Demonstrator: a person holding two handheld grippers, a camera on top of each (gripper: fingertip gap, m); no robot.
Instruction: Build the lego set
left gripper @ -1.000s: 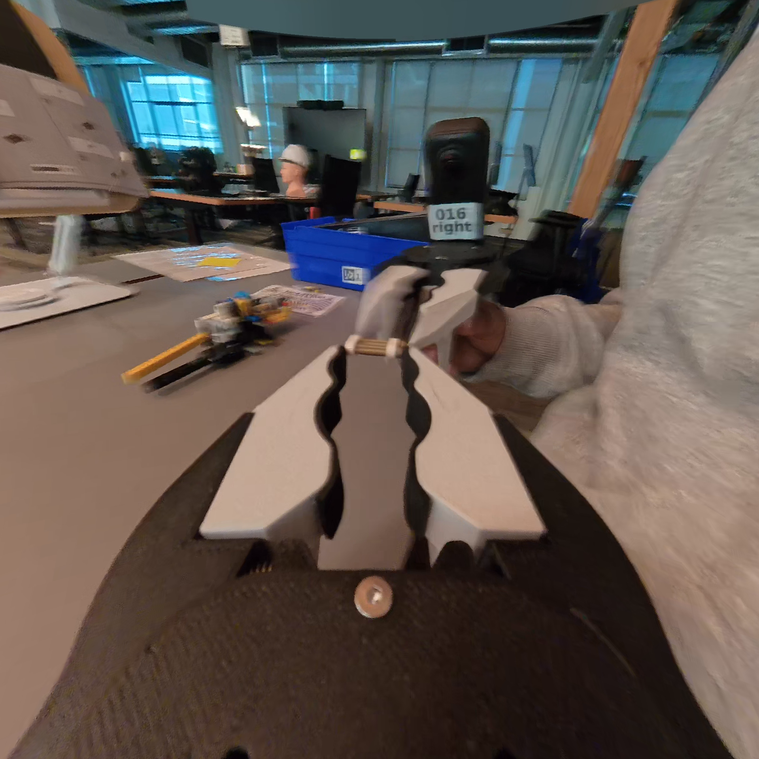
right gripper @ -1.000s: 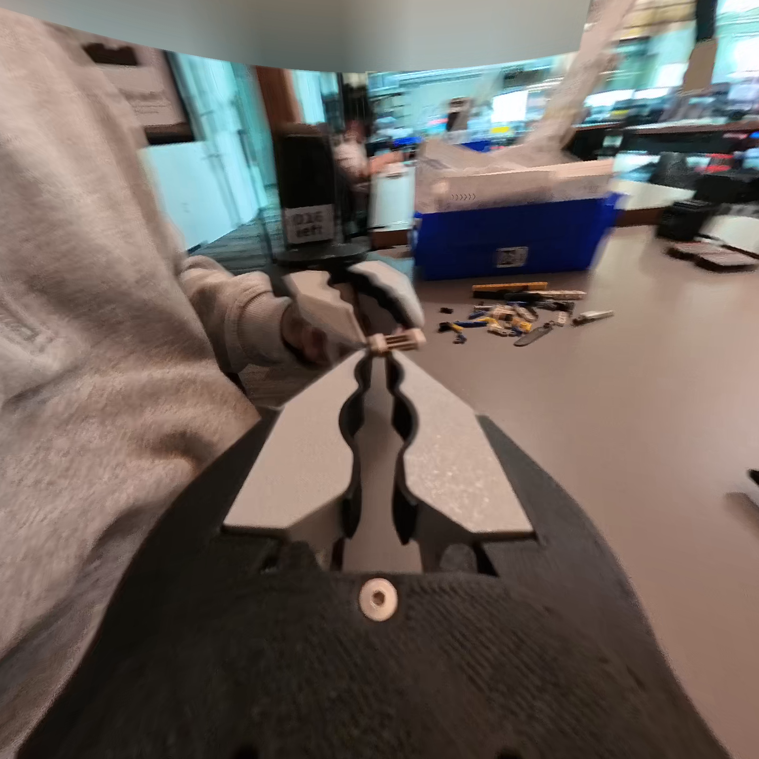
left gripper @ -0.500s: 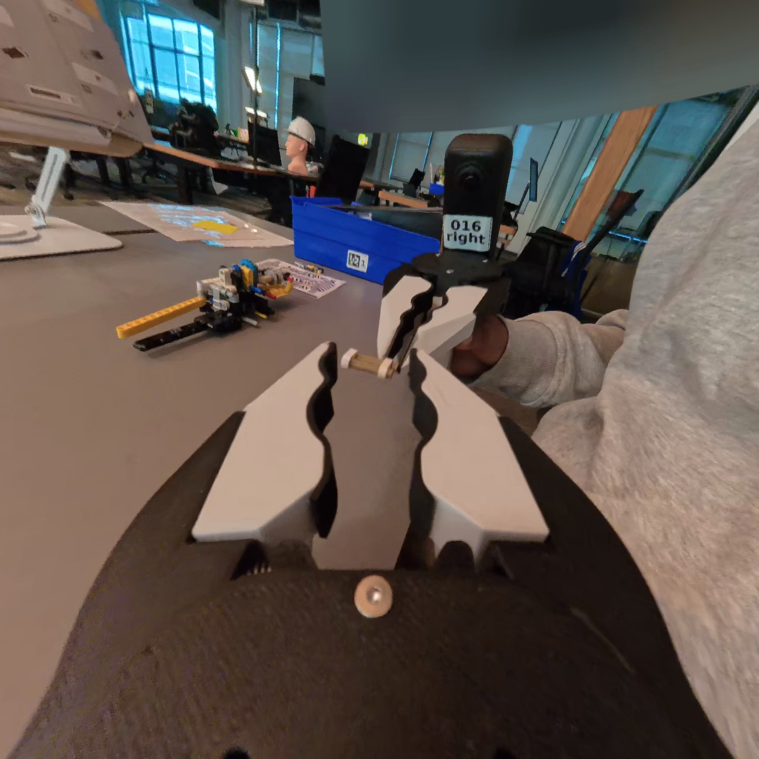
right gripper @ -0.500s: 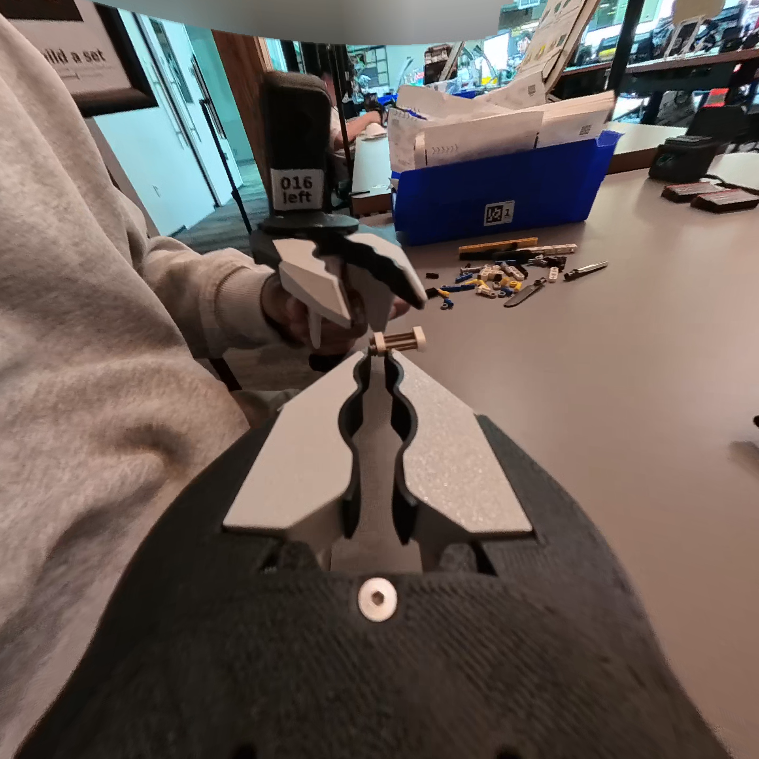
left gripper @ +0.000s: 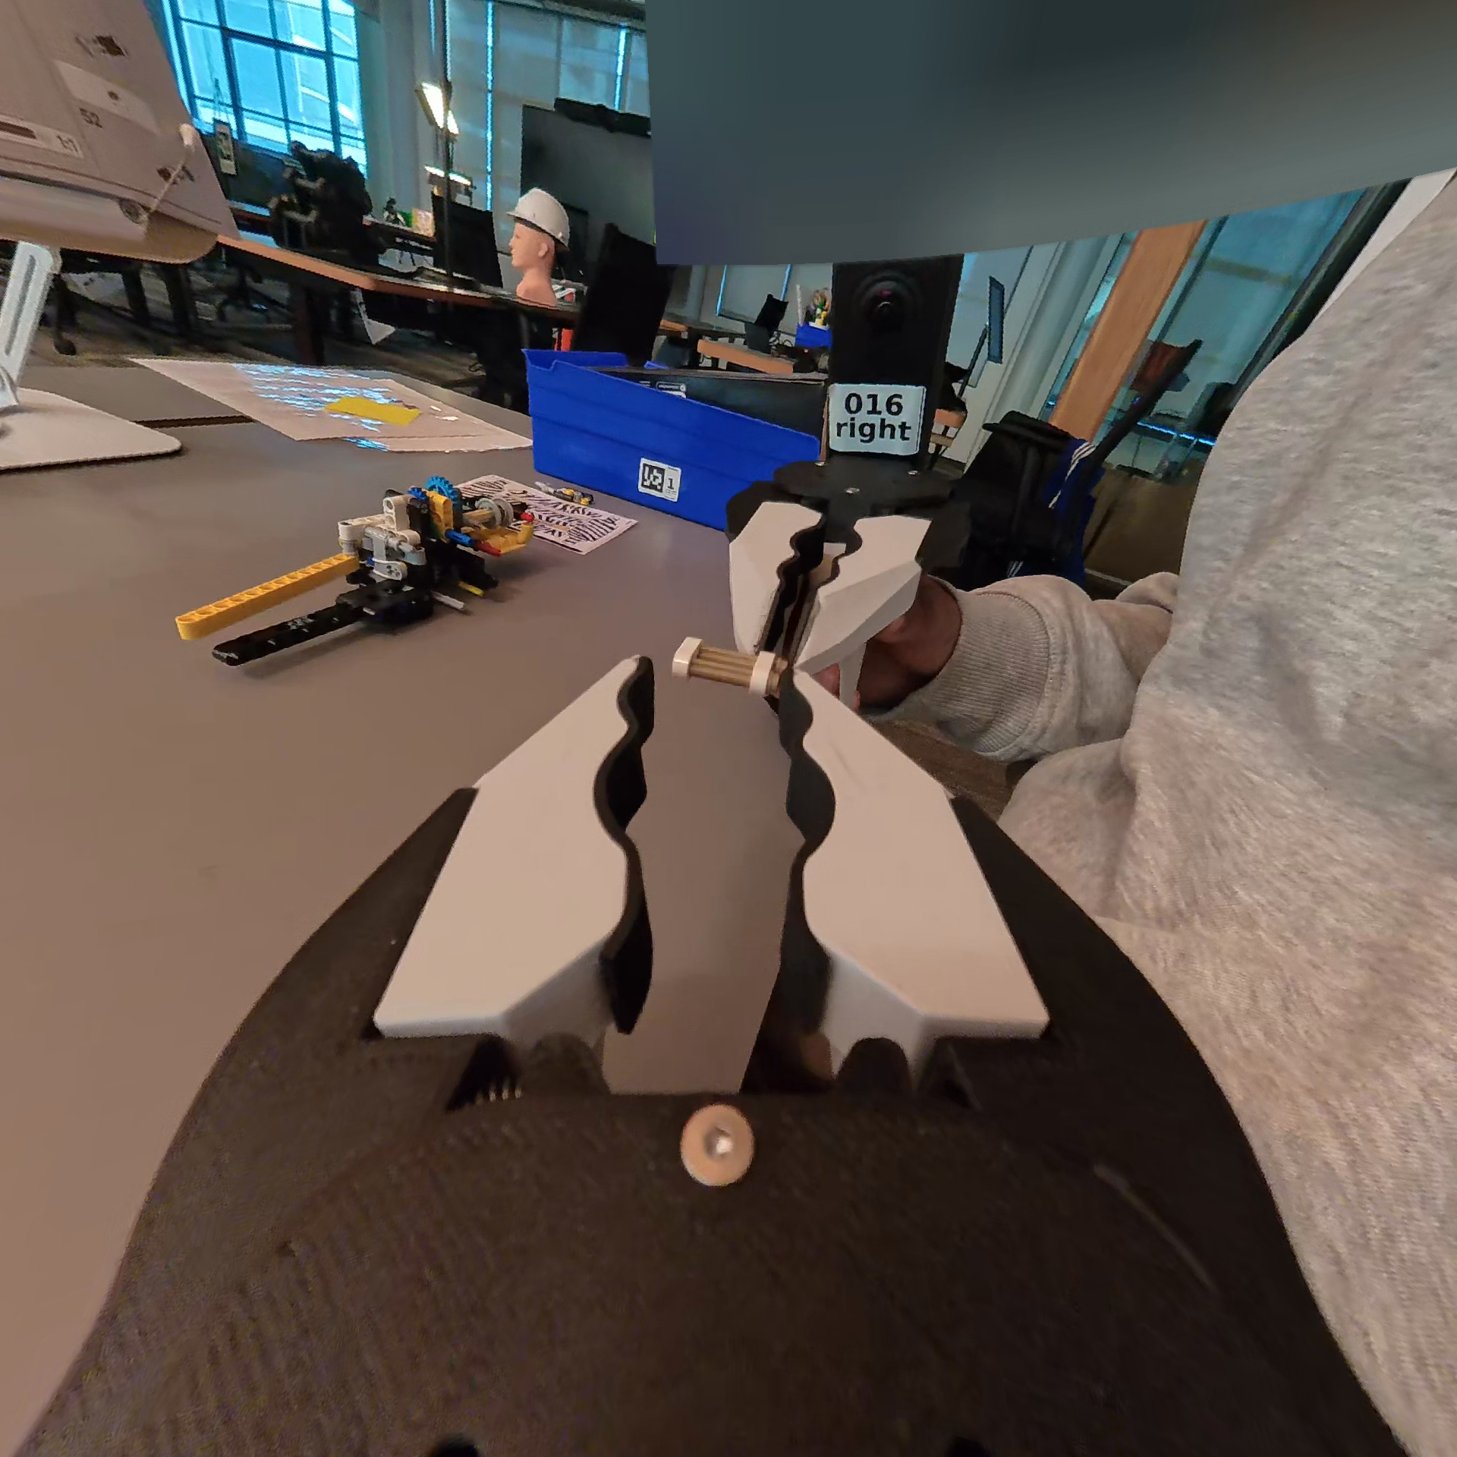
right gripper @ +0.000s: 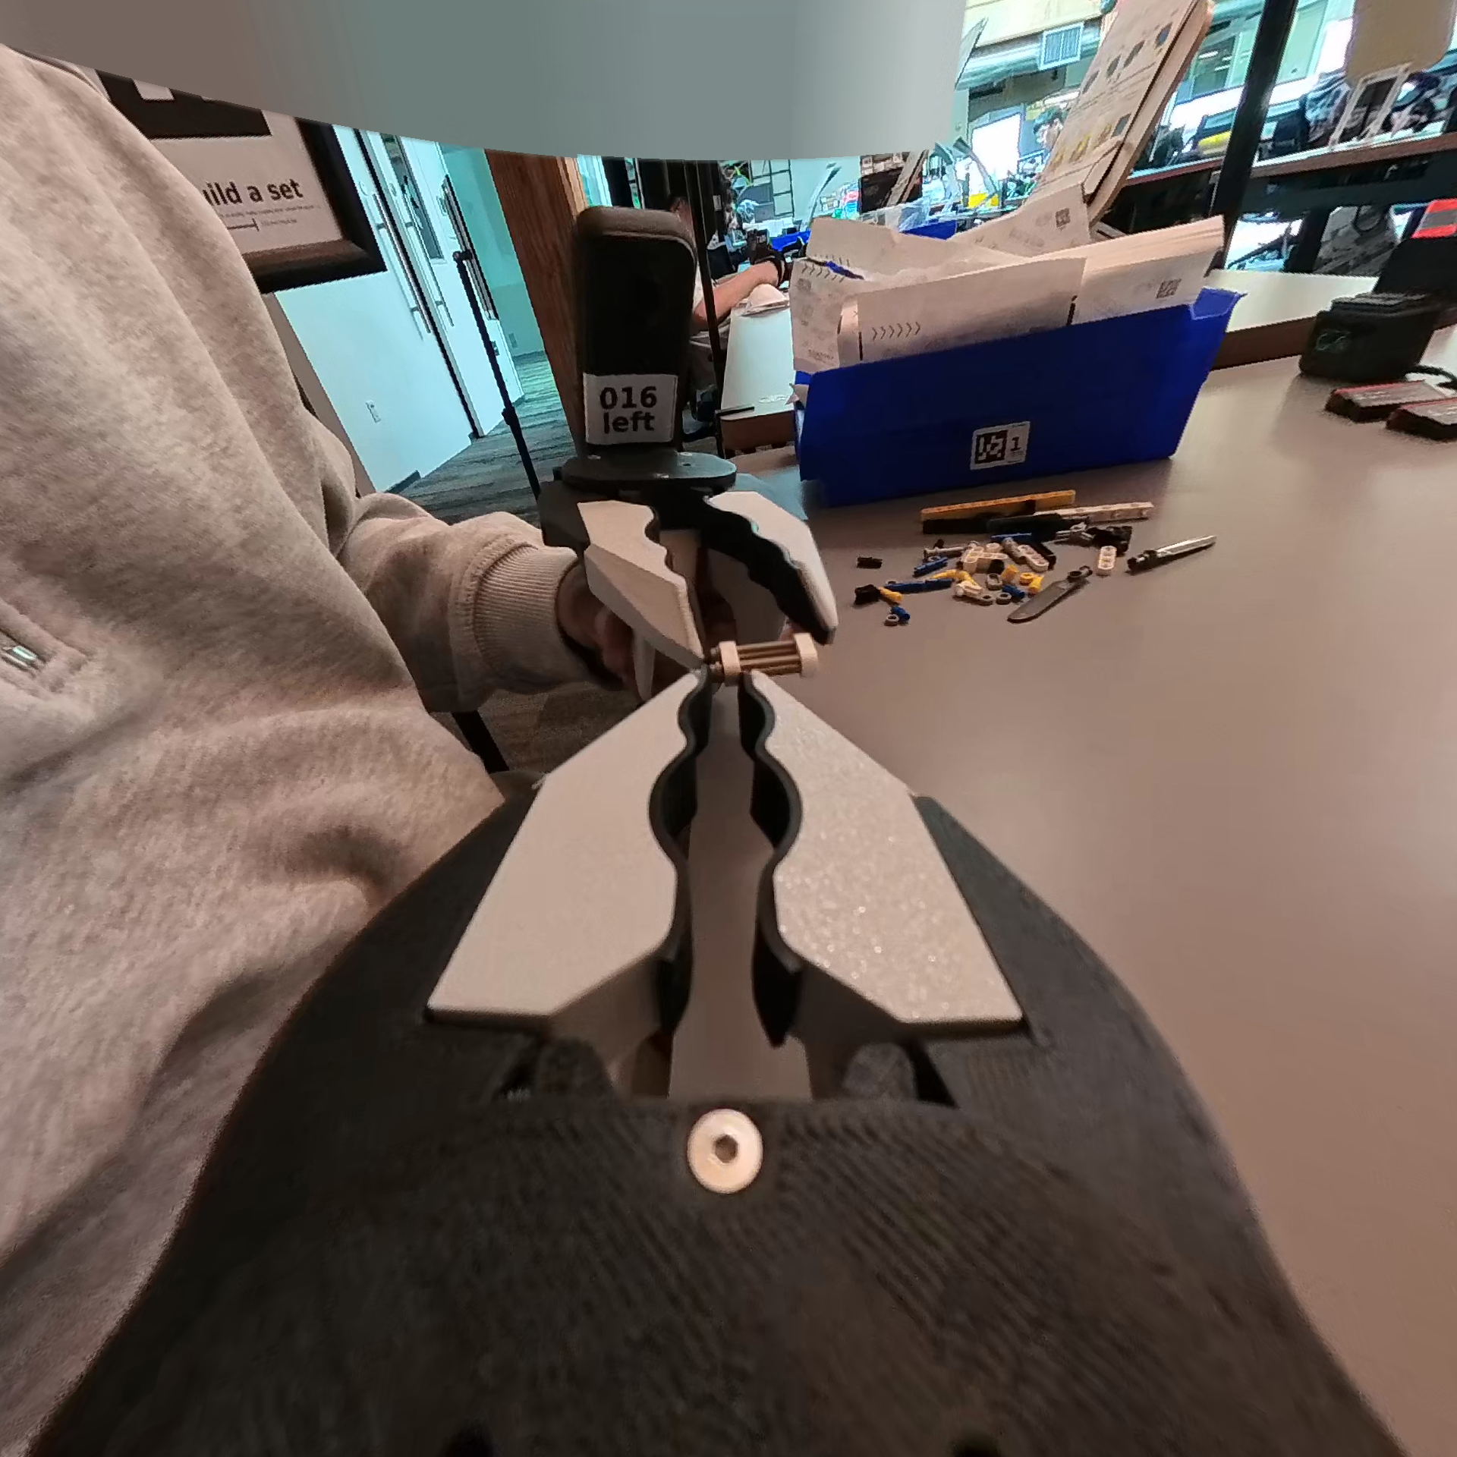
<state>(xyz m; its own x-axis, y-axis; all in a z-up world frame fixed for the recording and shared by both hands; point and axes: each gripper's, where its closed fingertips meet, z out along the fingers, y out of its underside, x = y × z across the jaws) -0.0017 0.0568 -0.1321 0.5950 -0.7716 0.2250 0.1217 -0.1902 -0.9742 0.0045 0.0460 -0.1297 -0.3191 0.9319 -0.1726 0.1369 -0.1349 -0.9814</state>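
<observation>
Tan ribbed plastic, a small spool-like lego piece with pale collars at each end (right gripper: 763, 659), is pinched by one end at the very tips of the right tool (right gripper: 721, 684), which is clamped on it. It sticks out sideways, up in the air above the grey desk (right gripper: 1183, 788).

Left tool (left gripper: 717, 678) has its fingers spread apart, holding nothing, with the piece hovering right at its tips. Looks like it's lining up for a regrip or handoff, but that's my guess.

What could go wrong: the grip is only on the tip of one end, so a nudge from the left tool could twist the piece or pop it out, and it would roll off the desk edge nearby.

Half-built black and yellow lego model (left gripper: 394, 552) sits well apart on the desk, near the blue plastic bin (left gripper: 654, 441). Loose small lego parts (right gripper: 1001, 564) lie scattered by the bin too.

Hard to make out: whether the left tool's fingertip actually touches the piece, I can't tell. A flat patch covers the upper part of both views, and the grey sleeves hide the hands.
</observation>
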